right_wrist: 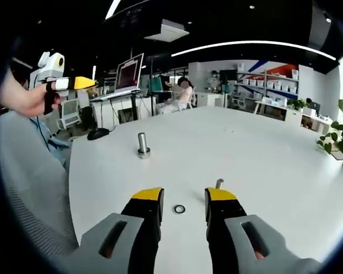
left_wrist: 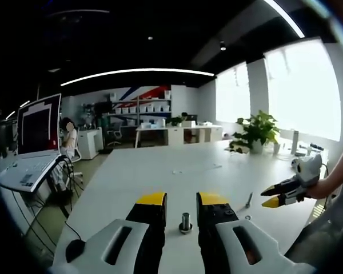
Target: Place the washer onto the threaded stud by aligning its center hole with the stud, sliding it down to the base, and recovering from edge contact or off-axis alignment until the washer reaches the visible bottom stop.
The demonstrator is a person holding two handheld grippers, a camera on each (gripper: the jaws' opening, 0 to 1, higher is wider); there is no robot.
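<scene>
Here, one small flat metal washer [right_wrist: 179,209] lies on the smooth white table [right_wrist: 246,148], between the spread yellow-tipped jaws of the right gripper [right_wrist: 183,197]. One short upright metal stud [left_wrist: 186,221] (cylindrical, on a round base) stands apart between the left gripper's [left_wrist: 183,200] spread jaws, and one thin bolt [right_wrist: 219,184] stands near the washer.

Yellow-tipped black gripper jaws, white table [right_wrist: 263,148], silvery stud [right_wrist: 142,144], green plant [left_wrist: 255,130], seemingly grey washer [right_wrist: 179,209].

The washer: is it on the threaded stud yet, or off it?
Off. In the right gripper view the washer lies flat on the white table between the open right gripper jaws, apart from the upright threaded stud.
</scene>
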